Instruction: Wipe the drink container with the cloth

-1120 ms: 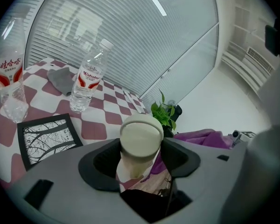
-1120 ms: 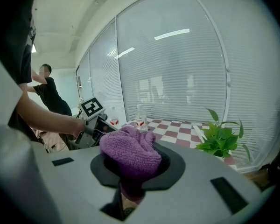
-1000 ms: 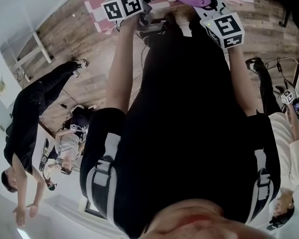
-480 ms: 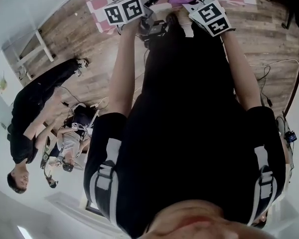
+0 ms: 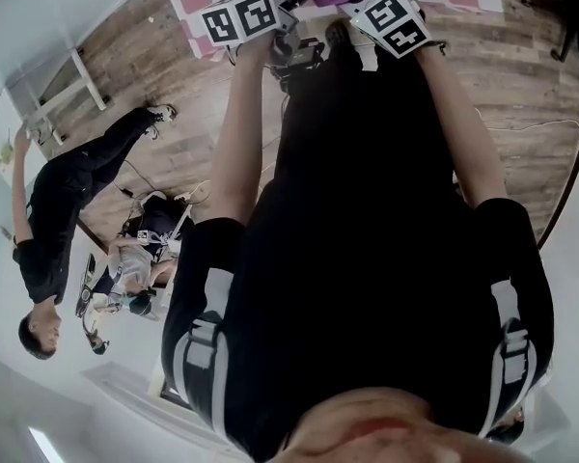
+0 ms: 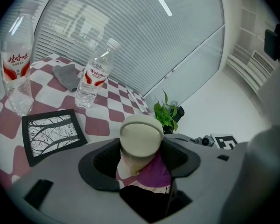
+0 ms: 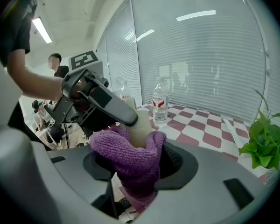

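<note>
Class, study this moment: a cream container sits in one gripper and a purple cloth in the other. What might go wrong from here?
1. The right gripper has jaws that have just been opening and stand off the fuzzy purple cloth between them, so it may drop out.
2. The left gripper alone holds the cream cylindrical drink container; a hard sideways rub might twist it loose.

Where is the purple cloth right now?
In the right gripper view, at centre, the purple cloth sits between the right gripper's fingers, which have just been opening, draped against the cream drink container.
</note>
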### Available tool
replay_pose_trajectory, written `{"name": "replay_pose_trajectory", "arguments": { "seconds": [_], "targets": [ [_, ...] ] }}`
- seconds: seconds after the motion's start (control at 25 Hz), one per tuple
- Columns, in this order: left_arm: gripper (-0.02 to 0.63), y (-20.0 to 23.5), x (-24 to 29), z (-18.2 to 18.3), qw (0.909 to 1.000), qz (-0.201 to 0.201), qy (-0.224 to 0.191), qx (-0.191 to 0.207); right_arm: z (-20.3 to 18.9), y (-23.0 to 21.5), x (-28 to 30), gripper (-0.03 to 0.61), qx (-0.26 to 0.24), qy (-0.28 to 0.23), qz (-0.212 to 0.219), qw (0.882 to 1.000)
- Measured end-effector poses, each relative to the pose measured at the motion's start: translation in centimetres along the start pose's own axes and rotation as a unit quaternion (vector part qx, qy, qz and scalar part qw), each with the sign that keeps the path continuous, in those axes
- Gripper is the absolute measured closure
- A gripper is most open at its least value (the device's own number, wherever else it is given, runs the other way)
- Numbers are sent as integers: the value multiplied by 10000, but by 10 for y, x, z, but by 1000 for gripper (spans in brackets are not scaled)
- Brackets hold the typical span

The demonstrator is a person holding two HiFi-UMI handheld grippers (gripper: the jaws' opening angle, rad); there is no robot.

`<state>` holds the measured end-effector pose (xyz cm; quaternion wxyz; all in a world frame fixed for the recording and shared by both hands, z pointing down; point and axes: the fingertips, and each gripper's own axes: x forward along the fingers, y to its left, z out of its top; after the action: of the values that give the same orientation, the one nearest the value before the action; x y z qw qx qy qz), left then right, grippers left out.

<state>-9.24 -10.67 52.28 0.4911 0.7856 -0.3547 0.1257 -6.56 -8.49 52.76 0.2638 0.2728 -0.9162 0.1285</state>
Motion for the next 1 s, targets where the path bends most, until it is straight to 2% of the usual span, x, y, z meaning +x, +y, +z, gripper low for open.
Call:
{"name": "replay_pose_trajectory", "arguments": {
  "seconds": [0.08,0.6,1.0],
  "targets": [
    [322,0,-1,0,10000,11,5,-17,0,1,3,346,-16,8,41,10000],
    [324,-3,-2,1,9999,83,79,-37,1,7,23,269,-203,139,260,9994],
    [324,1,-3,3,9999,144,88,-23,-17,4,38,240,-234,213,419,9986]
  ]
}}
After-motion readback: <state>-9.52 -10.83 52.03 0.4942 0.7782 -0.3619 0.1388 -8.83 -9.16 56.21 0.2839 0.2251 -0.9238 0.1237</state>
